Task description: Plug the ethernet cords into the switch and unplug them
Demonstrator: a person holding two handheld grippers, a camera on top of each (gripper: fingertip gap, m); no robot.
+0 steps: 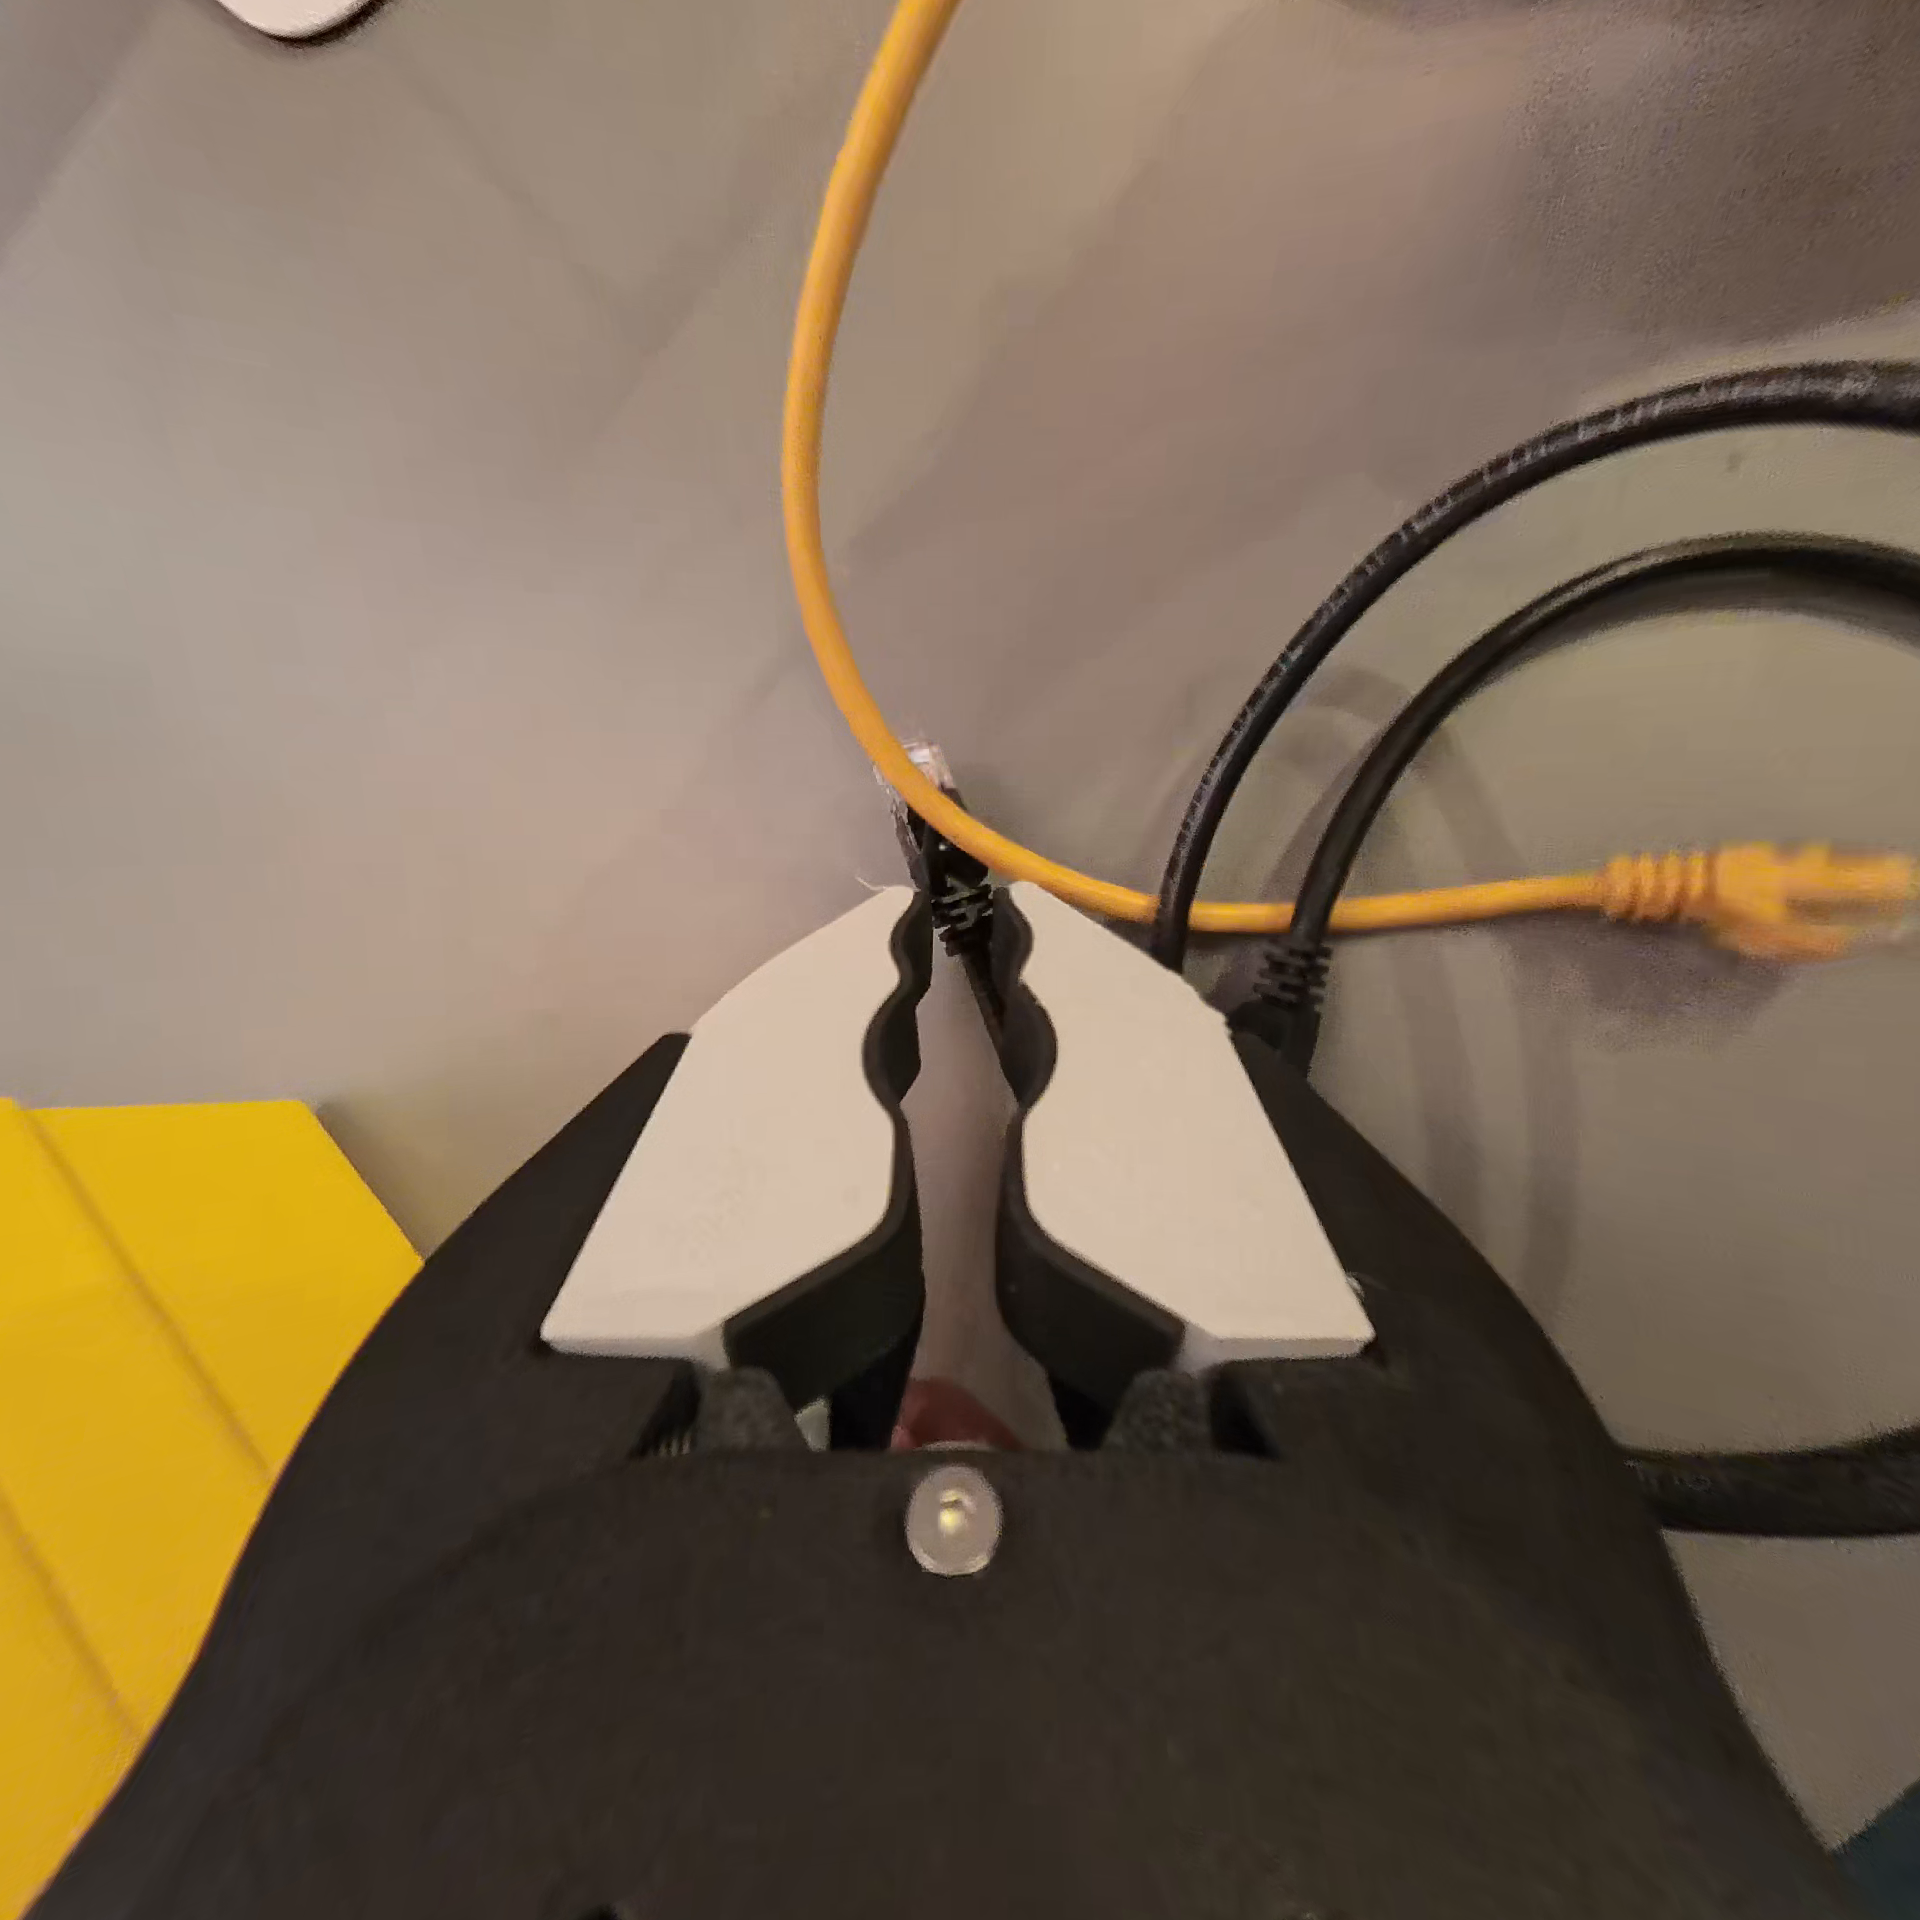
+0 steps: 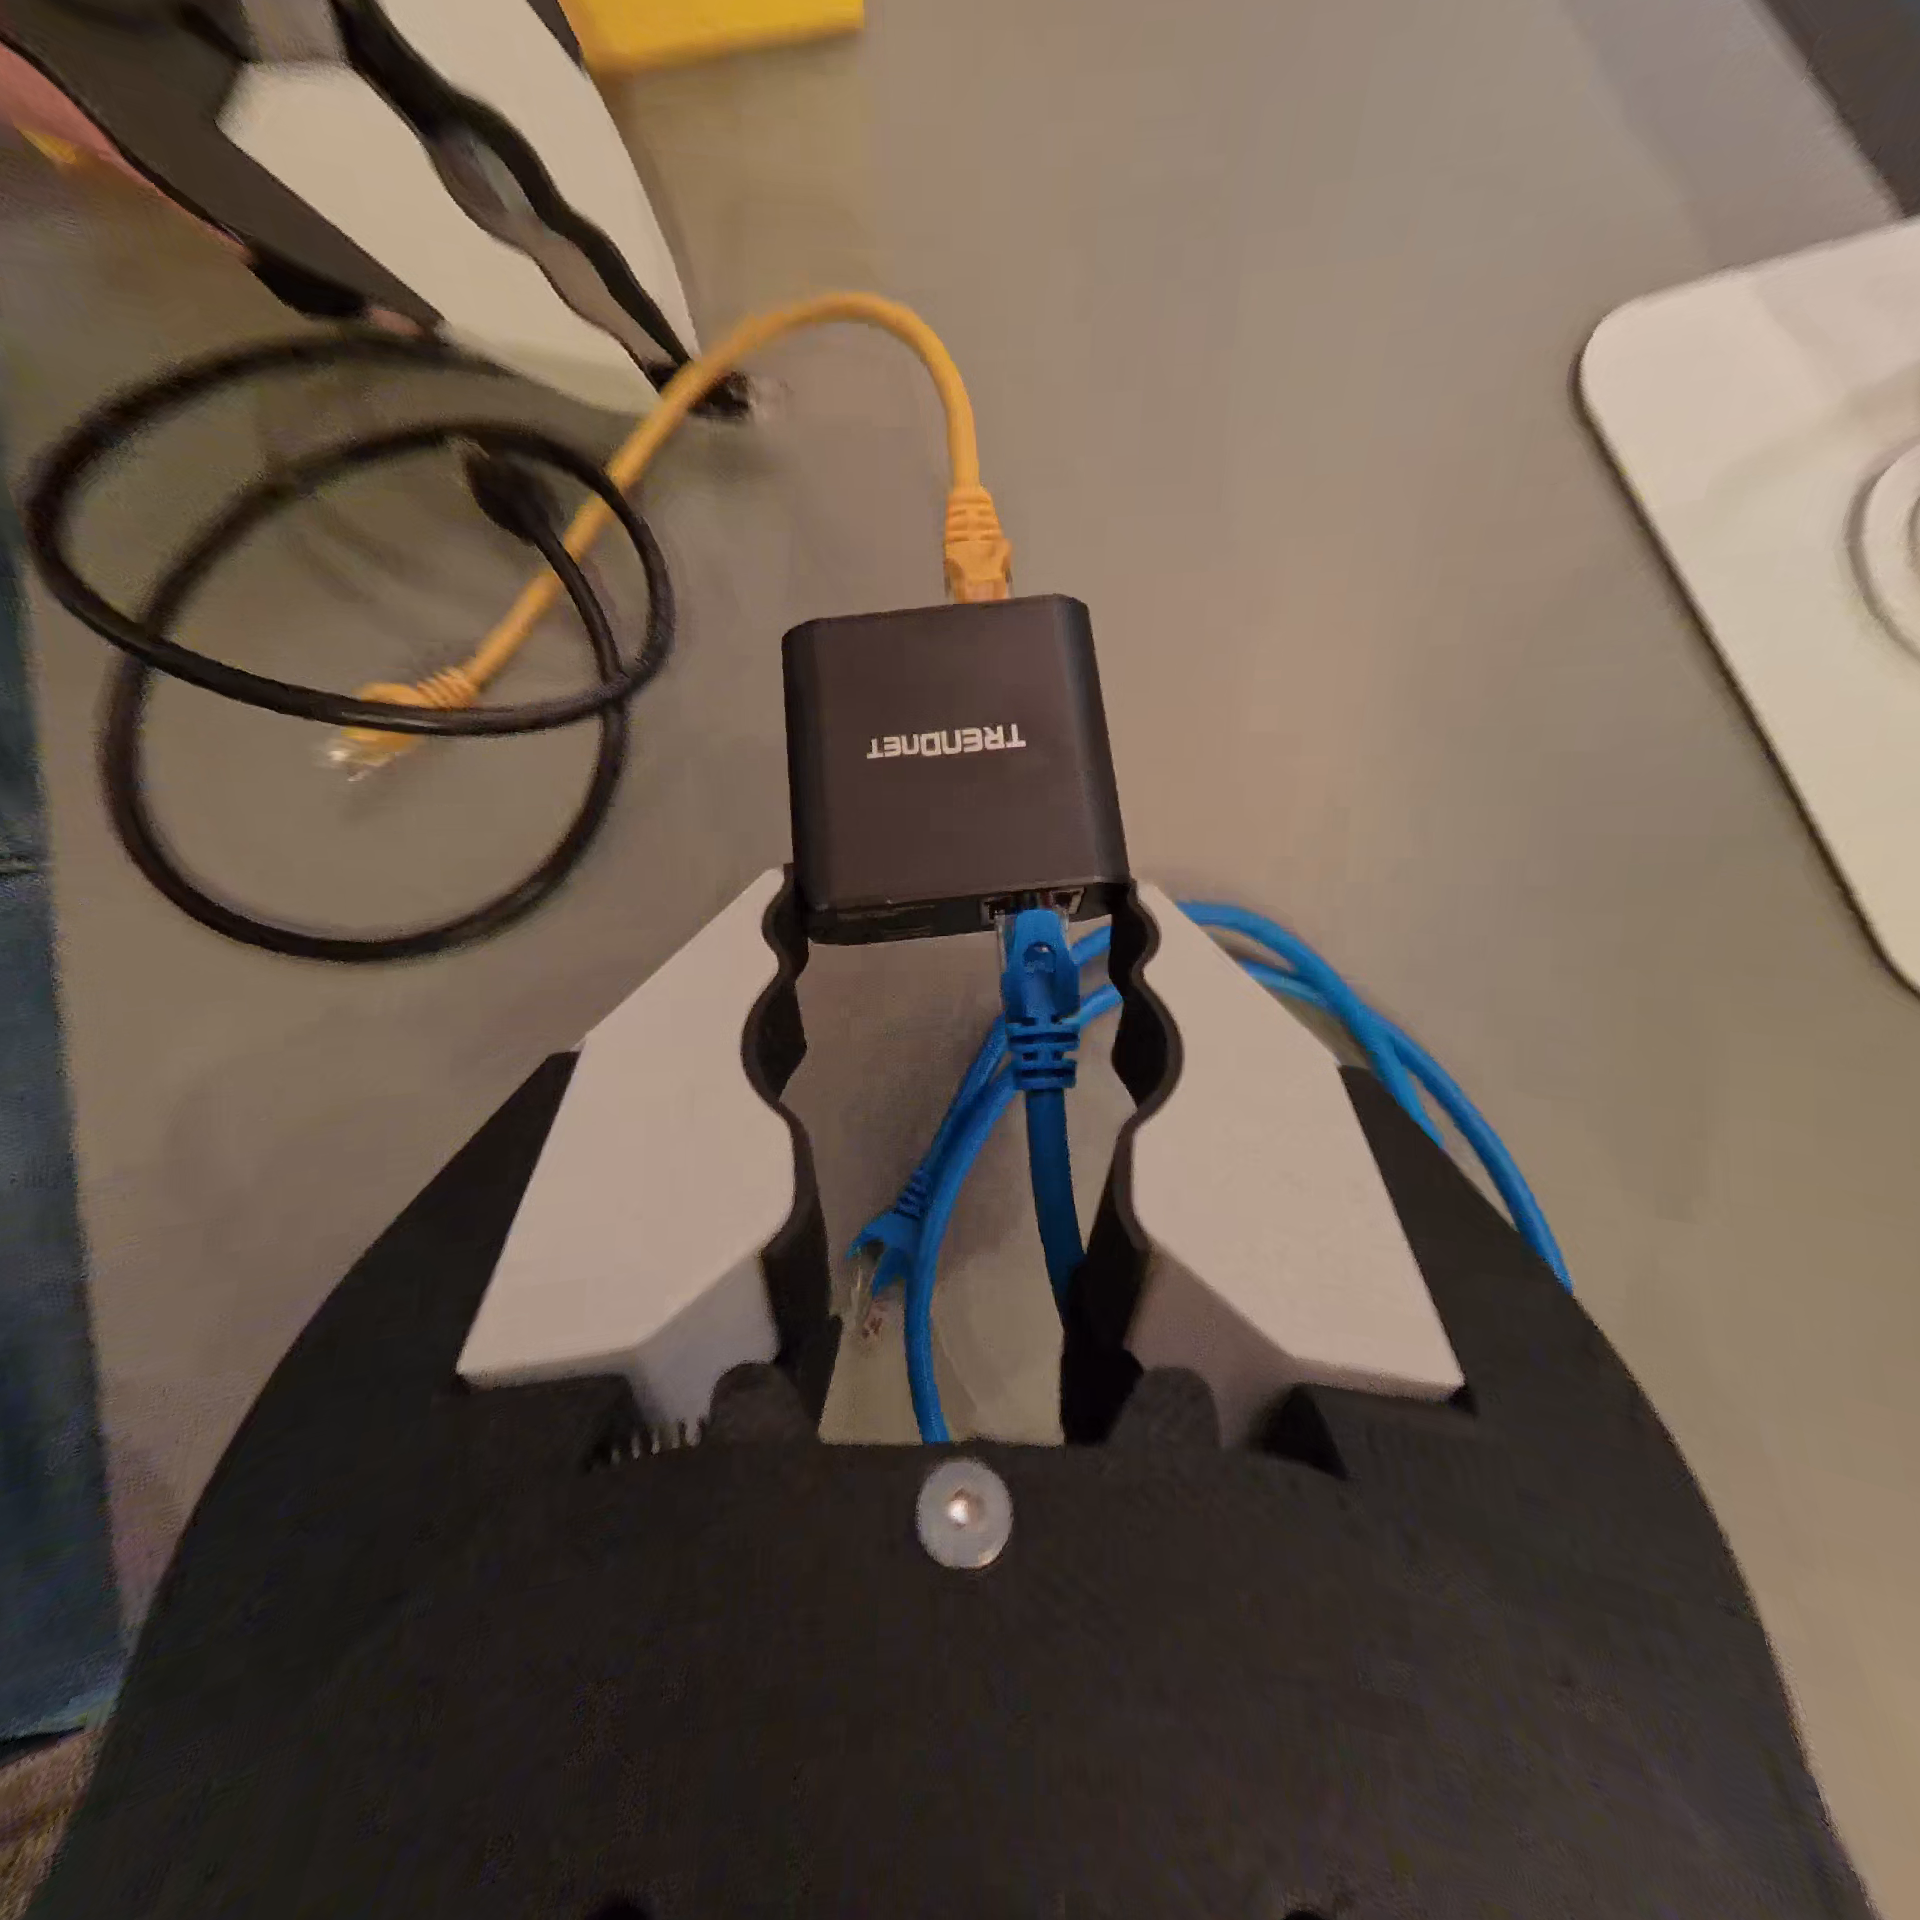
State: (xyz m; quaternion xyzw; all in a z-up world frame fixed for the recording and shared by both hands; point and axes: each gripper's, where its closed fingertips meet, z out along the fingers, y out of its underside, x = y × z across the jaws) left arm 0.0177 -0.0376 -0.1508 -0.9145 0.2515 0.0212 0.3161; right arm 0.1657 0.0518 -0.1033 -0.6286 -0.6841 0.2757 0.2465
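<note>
The left gripper (image 1: 961, 914) is pinched nearly closed on the black cord (image 1: 1351, 644) at its ribbed boot, with the clear plug (image 1: 920, 774) poking out past the tips, so the step in hand looks like carrying this plug to the switch (image 2: 951, 758). To do it well, I would keep the pinch on the boot rather than the thin wire, so the plug cannot swivel, bring it square to a free port with its latch tab on the correct side, and push straight until it seats; which way the tab faces now is too blurred to tell. The yellow cord (image 1: 821, 468) crosses just over the plug and should be cleared first, or it may drag along. The right gripper (image 2: 956, 914) spans the switch's near end, its tips against the two near corners, a moderately wide hold that steadies the box; it should stay firm to resist the push. Between those fingers the blue cord (image 2: 1044, 997) sits in a near-side port, with its other loose end lying closer in. Beyond, the yellow cord is plugged into the far side of the switch. The held black plug is well off to the switch's far left, above the table (image 2: 1351, 416), beside the black cord's loops.
</note>
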